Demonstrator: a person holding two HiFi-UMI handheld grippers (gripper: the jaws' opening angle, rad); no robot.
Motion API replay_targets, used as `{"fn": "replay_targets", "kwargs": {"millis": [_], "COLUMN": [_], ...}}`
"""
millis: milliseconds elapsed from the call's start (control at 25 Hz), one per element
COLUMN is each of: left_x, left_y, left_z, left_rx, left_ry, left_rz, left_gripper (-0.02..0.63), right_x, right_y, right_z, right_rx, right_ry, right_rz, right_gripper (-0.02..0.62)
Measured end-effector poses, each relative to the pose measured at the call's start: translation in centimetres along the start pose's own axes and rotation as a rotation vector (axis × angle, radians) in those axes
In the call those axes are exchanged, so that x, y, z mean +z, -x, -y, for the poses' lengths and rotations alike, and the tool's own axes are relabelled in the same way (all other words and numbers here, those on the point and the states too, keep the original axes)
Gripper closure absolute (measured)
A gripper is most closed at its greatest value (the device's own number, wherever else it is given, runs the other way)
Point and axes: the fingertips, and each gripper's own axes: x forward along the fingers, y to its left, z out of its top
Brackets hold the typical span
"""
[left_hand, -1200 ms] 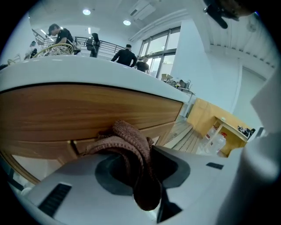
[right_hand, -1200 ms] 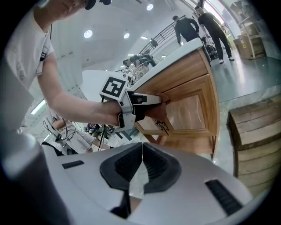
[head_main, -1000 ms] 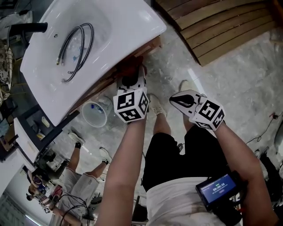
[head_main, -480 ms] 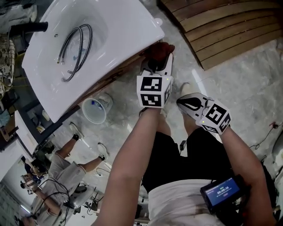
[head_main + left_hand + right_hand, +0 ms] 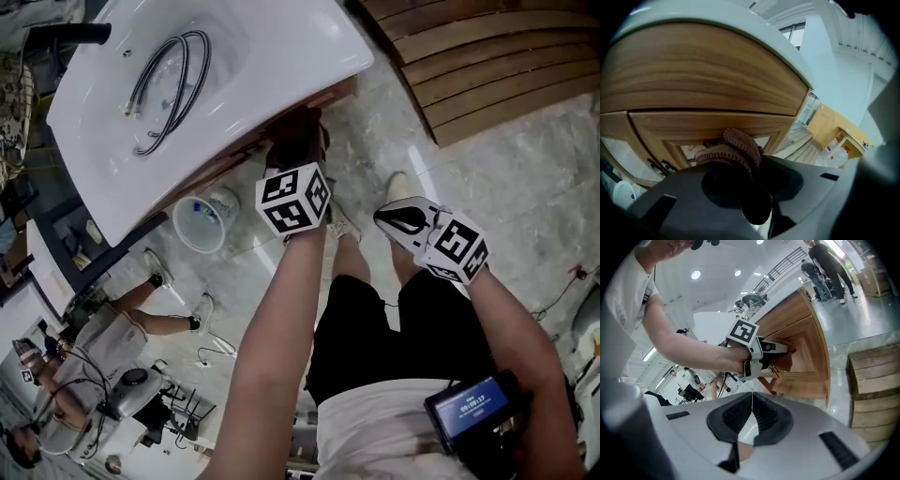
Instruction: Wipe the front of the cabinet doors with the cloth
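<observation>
My left gripper is shut on a brown knitted cloth and holds it against the wooden cabinet front under the white basin. In the left gripper view the bunched cloth sits between the jaws, touching a framed door panel. The right gripper hangs apart, lower right, over the floor, shut and holding nothing. In the right gripper view its pads meet, and beyond them the left gripper presses the cloth on the cabinet door.
A white basin top with braided hoses overhangs the cabinet. A white bucket stands on the floor to the left. Wooden slats lie at the upper right. A seated person is at the lower left.
The left gripper with the cloth swept right along the cabinet front, then came back left. The right gripper has hardly moved.
</observation>
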Motion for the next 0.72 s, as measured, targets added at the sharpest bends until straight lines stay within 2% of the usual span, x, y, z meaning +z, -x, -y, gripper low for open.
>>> {"fn": "replay_targets", "kwargs": {"millis": [280,480,600,720], "left_x": [-0.3,-1.4,-2.1,-2.4], "left_y": [6.2,8.5,7.7,6.0], "left_z": [-7.9,-11.8,-11.7,-10.4], "left_rx": [0.179,0.273,0.277,0.241], "left_ry": [0.091,0.11,0.074,0.016], "left_rz": [0.08,0.076,0.049,0.023], "left_gripper": [0.488,0.488,0.488,0.488], "right_x": [1.0,0.9,0.2,-0.2], "right_y": [-1.4,-2.2,-2.1,-2.2], "right_z": [-1.1,-1.4,-1.6,-1.8], "right_rx": [0.025,0.039,0.046,0.043], "right_ry": [0.024,0.034,0.031,0.025], "right_rz": [-0.011,-0.021,-0.027,-0.031], "right_gripper": [0.581,0.581,0.581,0.581]}}
